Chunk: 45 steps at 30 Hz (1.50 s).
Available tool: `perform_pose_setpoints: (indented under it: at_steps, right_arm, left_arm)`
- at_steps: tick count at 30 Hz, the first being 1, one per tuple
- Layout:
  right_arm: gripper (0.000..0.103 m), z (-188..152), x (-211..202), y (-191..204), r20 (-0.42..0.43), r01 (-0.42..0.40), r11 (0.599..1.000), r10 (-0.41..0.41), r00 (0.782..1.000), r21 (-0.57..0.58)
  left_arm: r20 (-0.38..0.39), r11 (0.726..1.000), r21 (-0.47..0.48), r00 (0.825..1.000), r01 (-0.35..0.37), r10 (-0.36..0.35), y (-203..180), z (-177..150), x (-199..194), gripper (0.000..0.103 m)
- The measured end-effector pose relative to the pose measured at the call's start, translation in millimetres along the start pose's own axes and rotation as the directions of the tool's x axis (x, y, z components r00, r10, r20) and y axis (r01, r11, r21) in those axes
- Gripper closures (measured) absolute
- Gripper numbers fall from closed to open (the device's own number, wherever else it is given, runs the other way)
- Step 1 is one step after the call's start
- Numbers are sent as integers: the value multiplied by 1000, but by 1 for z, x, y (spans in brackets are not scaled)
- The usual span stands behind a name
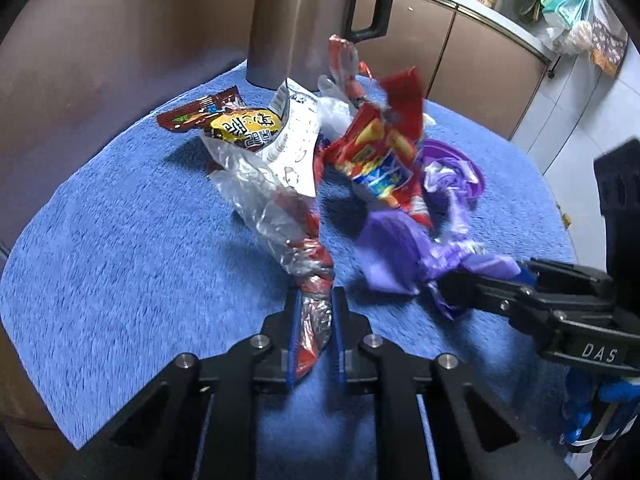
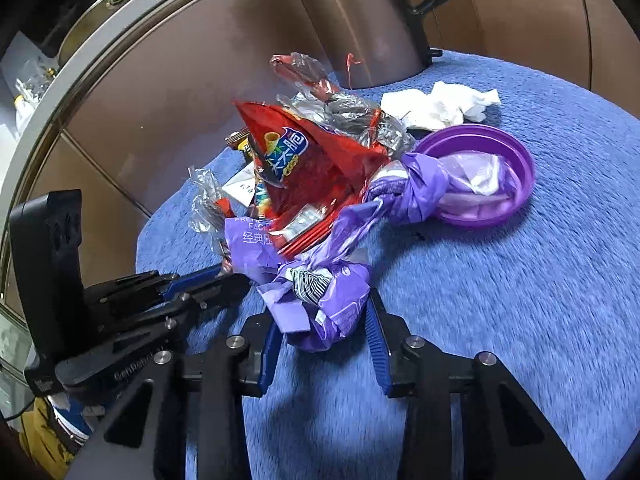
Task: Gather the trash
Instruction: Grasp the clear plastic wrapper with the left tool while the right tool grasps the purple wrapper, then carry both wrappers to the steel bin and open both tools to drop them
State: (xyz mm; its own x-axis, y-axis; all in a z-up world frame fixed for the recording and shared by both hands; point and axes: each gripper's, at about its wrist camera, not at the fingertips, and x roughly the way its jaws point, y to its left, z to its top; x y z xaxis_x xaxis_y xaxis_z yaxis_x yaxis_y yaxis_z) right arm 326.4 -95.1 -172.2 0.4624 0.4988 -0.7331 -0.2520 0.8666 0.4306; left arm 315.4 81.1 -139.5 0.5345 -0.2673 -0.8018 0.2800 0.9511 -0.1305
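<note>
A heap of trash lies on a blue fleece cloth (image 1: 120, 220): a red snack bag (image 1: 380, 148) (image 2: 304, 160), a yellow packet (image 1: 244, 128), a brown packet (image 1: 200, 112) and a white printed wrapper (image 1: 296, 140). My left gripper (image 1: 316, 320) is shut on the twisted end of a clear-and-red wrapper (image 1: 276, 208). It shows at the left of the right wrist view as well (image 2: 228, 276). My right gripper (image 2: 325, 344) is shut on a crumpled purple plastic bag (image 2: 340, 300), whose bulk fills the gap between the blue pads. From the right it reaches into the left wrist view (image 1: 452, 292).
A tall metal jug (image 1: 296, 20) (image 2: 360, 20) with a black handle stands at the back of the cloth. A purple bowl (image 2: 520, 168) holds part of the purple bag. White tissue (image 2: 440, 108) lies behind it. Brown cabinet doors (image 1: 460, 64) lie beyond.
</note>
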Motion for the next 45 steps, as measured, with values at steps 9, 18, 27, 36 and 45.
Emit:
perform_pose_setpoints:
  at_steps: [9,18,27,36,45]
  right_arm:
    - [66,-50,-69,-5,36,-23,999,21,999,38]
    - [66,-84,-177,-37,201,31,994,-51,978,105]
    - [66,-166,-260,-133,201,325,893,-396,896,311]
    - [65,-218,-249,-231,27,469,754,-540,841,460]
    - [48,-237,-238,-279,-47,521,700,-575,817,488]
  left_arm:
    - [33,1000,-8,999,15,-14,-20,-34,-51,90]
    - [89,991,119,994,58,-69,-103,-43,-104,90]
    - [-8,918,328,972,222,-233,-251,-42,-88,90]
    - [-182,836,432,940,339,-287,-377,-61,-18,89]
    - [-278,799,393,887,454,-368,-422,-58,28,75]
